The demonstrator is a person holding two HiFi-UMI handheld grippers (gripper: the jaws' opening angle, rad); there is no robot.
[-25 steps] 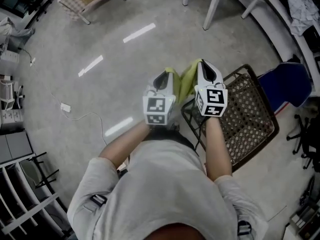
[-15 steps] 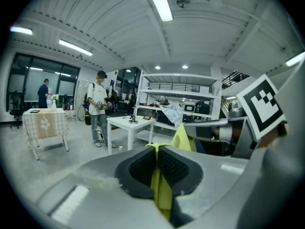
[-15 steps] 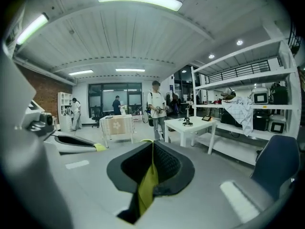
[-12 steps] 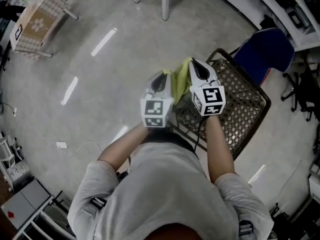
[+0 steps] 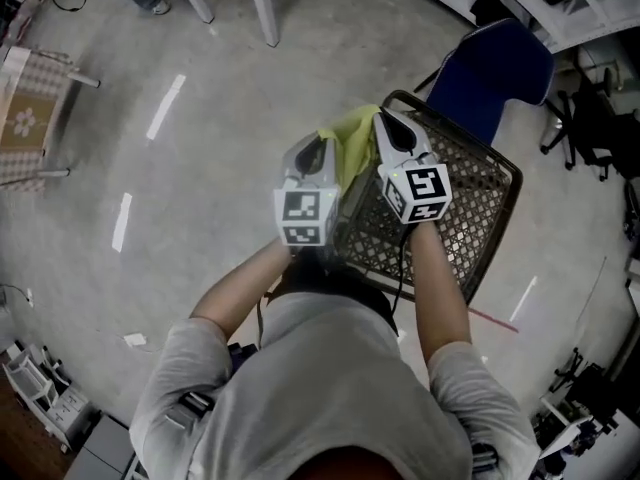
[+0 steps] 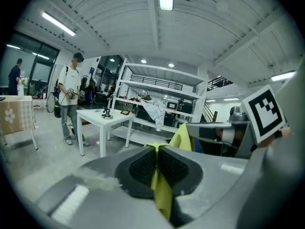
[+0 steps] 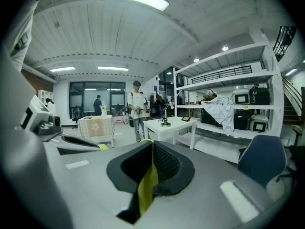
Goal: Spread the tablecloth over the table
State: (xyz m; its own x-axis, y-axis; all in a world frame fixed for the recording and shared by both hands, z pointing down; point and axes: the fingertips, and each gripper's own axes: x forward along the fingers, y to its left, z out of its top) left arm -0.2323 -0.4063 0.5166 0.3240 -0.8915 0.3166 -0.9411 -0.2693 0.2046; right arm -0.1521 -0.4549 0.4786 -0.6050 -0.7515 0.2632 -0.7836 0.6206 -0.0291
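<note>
A yellow-green tablecloth (image 5: 351, 140) hangs bunched between both grippers, held up in front of the person over a floor. My left gripper (image 5: 318, 154) is shut on one part of it; in the left gripper view the cloth (image 6: 162, 194) is pinched between the black pads. My right gripper (image 5: 386, 120) is shut on another part, and the cloth (image 7: 147, 187) shows as a strip between its pads. The two grippers sit close side by side. A small table under a checked cover (image 5: 24, 118) stands far left, also seen as the covered table (image 7: 95, 126) in the right gripper view.
A dark wire basket (image 5: 478, 230) stands just below and right of the grippers, with a blue chair (image 5: 496, 72) behind it. White table legs (image 5: 262, 8) are ahead. A white table (image 6: 103, 116), shelving (image 7: 224, 104) and a standing person (image 6: 71, 99) are in the room.
The head view has swung round: the basket and blue chair have shifted up and left in view, the covered table has slid to the left edge. Both grippers keep hold of the cloth.
</note>
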